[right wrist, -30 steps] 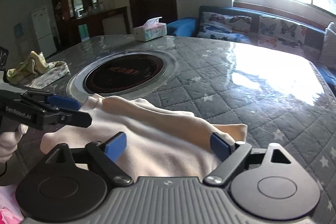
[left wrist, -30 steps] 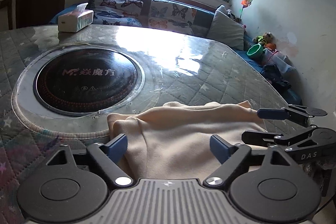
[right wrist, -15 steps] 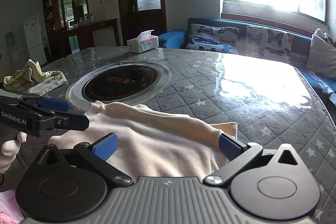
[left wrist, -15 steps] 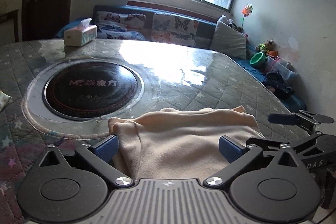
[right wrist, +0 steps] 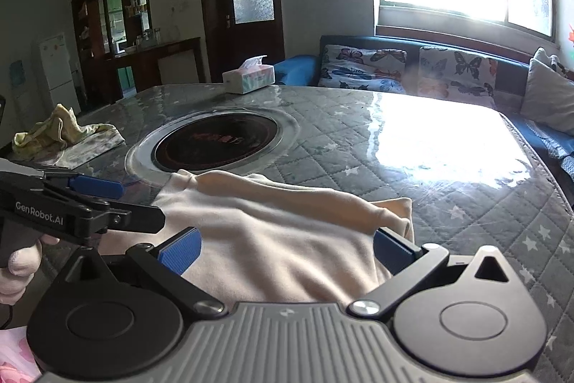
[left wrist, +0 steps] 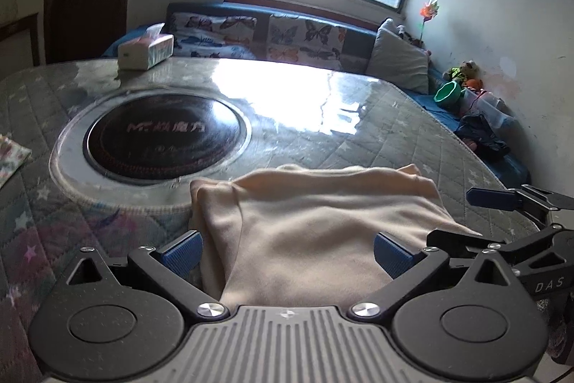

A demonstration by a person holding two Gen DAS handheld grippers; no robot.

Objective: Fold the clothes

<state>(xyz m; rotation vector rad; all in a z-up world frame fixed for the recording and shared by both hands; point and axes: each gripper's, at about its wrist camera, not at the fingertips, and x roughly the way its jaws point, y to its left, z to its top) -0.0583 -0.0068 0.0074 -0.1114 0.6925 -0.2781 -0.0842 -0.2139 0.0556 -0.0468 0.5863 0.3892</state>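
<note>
A cream garment [left wrist: 315,225] lies folded on the quilted table near its front edge; it also shows in the right wrist view [right wrist: 272,232]. My left gripper [left wrist: 287,253] is open, its blue pads [left wrist: 183,252] wide apart over the near part of the cloth, holding nothing. My right gripper [right wrist: 285,250] is open too, above the cloth's right side, and it shows from the side in the left wrist view [left wrist: 477,218]. The left gripper shows at the left in the right wrist view [right wrist: 118,203].
A round black induction hob [left wrist: 165,135] is set in the table beyond the garment. A tissue box [left wrist: 145,51] stands at the far edge. A yellow-green cloth pile [right wrist: 61,131] lies at the left. A sofa with butterfly cushions [left wrist: 287,38] runs behind the table.
Both grippers have drawn back and risen from the garment, so more of the table and room shows. The garment lies still.
</note>
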